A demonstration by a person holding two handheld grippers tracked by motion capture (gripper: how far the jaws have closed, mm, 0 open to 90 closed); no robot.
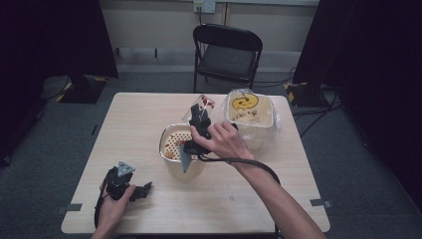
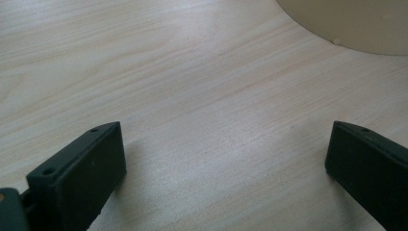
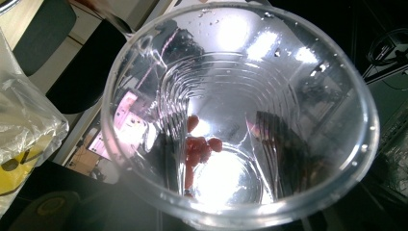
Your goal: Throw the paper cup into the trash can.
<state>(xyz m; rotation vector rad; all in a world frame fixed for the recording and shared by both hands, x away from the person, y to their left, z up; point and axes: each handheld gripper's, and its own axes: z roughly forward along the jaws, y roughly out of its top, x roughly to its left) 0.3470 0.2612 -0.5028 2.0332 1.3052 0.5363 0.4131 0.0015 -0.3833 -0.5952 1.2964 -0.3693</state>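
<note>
Nearest the right gripper view's lens, a clear plastic cup (image 3: 240, 115) fills the frame mouth-on, a few red beans (image 3: 199, 147) clinging near its base. Judged light, thin-walled, crushable, slippery when wet; best gripped at the wall near the rim. Right hand-held gripper (image 1: 199, 119) is clamped on it at picture centre, long axis tilted, above the strainer bowl (image 1: 169, 144). Left hand-held gripper (image 1: 144, 189) rests lower left on the bench (image 1: 149, 109), jaws wide, empty.

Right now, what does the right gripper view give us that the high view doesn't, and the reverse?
Right gripper view alone: a look down into the clear cup, with red pieces stuck near its bottom. High view alone: the right gripper holding that cup tipped over the perforated bowl, and the left gripper resting on the table. Both show the cup and the plastic-wrapped container.
</note>
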